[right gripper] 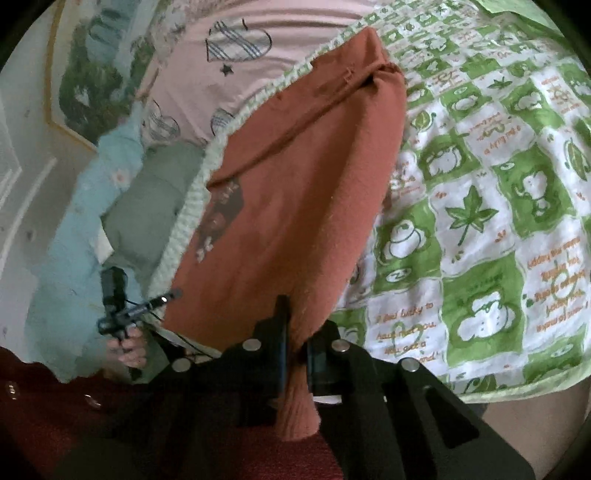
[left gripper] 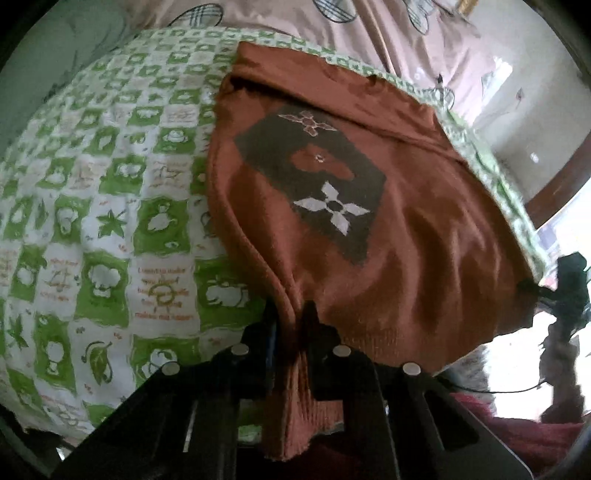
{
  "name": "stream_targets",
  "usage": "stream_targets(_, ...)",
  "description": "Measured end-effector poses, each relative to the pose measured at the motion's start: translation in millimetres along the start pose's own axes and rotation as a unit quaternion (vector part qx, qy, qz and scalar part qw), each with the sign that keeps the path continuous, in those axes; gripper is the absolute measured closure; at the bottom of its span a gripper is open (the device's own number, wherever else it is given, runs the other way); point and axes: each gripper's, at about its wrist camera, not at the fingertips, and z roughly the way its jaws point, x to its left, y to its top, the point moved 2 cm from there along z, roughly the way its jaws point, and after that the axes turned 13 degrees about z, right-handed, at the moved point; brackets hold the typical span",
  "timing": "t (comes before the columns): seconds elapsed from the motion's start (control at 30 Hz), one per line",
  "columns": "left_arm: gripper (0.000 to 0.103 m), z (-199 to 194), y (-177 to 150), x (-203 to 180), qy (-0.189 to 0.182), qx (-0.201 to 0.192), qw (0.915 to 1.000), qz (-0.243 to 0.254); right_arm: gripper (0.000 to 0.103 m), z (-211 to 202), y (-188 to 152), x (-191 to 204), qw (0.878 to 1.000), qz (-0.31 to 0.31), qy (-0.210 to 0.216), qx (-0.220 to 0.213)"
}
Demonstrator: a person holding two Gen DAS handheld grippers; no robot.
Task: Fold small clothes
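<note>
A green-and-white checked quilt point(left gripper: 103, 206), printed with leaves, fruit shapes and orange lettering, was seen spread over the bed and filled the left of the left wrist view. To its right, a rust-brown knitted sweater point(left gripper: 369, 236) was laid on the quilt, its front marked by a dark panel point(left gripper: 314, 177) bearing a white four-petal motif. The near ribbed hem of the sweater was gathered into the left gripper point(left gripper: 291, 317), whose fingers were clenched on a bunched fold of the knit, the hem hanging down between the jaws. At the far right of that view the other handheld device could be made out, dark and blurred. Beyond the sweater, a pink sheet point(left gripper: 388, 33) with heart prints was visible at the far side. In the right wrist view, a framed picture point(right gripper: 85, 77) on the wall and pale blue bedding point(right gripper: 74, 236) were seen at the left, then the sweater point(right gripper: 295, 192) in the middle, and the quilt point(right gripper: 498, 206) at the right. The right gripper point(right gripper: 295, 328) was likewise closed on the near hem, with ribbed fabric pinched between its fingers.
</note>
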Motion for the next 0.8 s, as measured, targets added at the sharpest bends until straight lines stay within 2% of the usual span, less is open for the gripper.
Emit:
stream_targets(0.07, 0.088, 5.8, -3.4, 7.6, -0.010, 0.017, 0.9997, -0.011, 0.094, 4.9, -1.4, -8.7, 1.000, 0.004, -0.030, 0.010)
stream_targets(0.13, 0.091, 3.4, -5.1, 9.6, -0.020, 0.013, 0.9996, -0.011, 0.094, 5.3, -2.6, -13.0, 0.999, 0.012, -0.027, 0.012)
stream_targets(0.2, 0.095, -1.7, -4.2, 6.3, -0.016, 0.000, 0.9999, -0.001, 0.094, 0.7, -1.5, -10.1, 1.000, 0.014, -0.004, 0.004)
stream_targets(0.37, 0.096, -20.2, 6.9, 1.6, -0.025, -0.037, 0.9989, -0.009, 0.095, -23.4, 15.3, 12.8, 0.996, 0.013, 0.077, -0.045)
stream_targets(0.6, 0.097, -60.0, 59.4, 3.6, -0.018, -0.128, 0.9913, -0.024, 0.095, -36.6, 54.9, 51.1, 0.990, -0.019, 0.093, -0.104)
stream_targets(0.7, 0.097, -65.8, 90.0, 7.1, -0.008, -0.154, 0.9878, -0.020, 0.095, -35.3, 82.1, 67.8, 0.986, -0.034, 0.097, -0.128)
stream_targets(0.8, 0.097, -65.5, 128.6, 16.4, -0.004, -0.181, 0.9830, -0.027, 0.095, -33.9, 118.5, 78.0, 0.984, -0.040, 0.077, -0.157)
